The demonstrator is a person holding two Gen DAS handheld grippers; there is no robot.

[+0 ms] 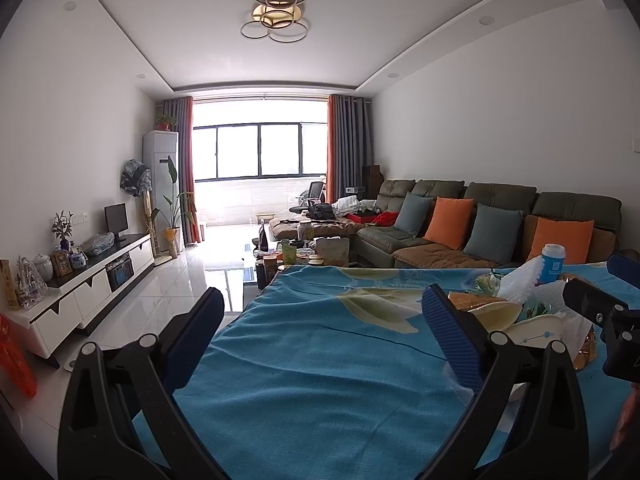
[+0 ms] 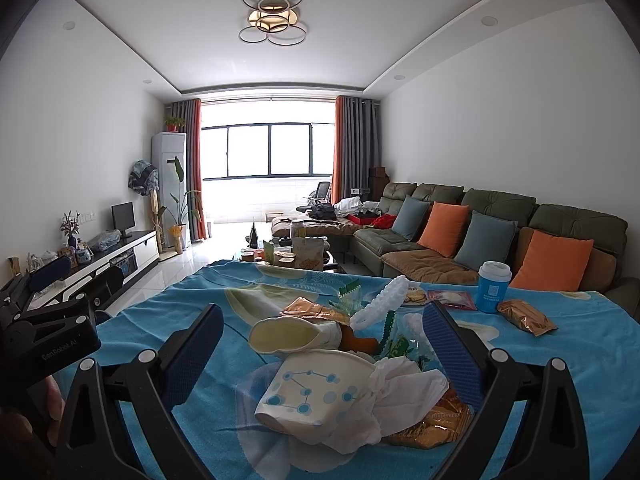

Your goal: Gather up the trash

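Two crushed paper cups (image 2: 316,392) (image 2: 288,334) lie on the blue-covered surface (image 2: 180,308), with one upright blue cup (image 2: 493,286), one crumpled tissue (image 2: 404,392) and three gold wrappers (image 2: 526,316) (image 2: 312,308) (image 2: 432,424). Four cushions: two orange (image 2: 444,229), two grey-blue (image 2: 486,240).

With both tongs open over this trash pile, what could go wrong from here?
The right tongs straddle the crushed paper cup with tissue draped on it, so a grasp may drag both. The upright blue cup could tip if bumped. The loose tablecloth may bunch under the left tongs.
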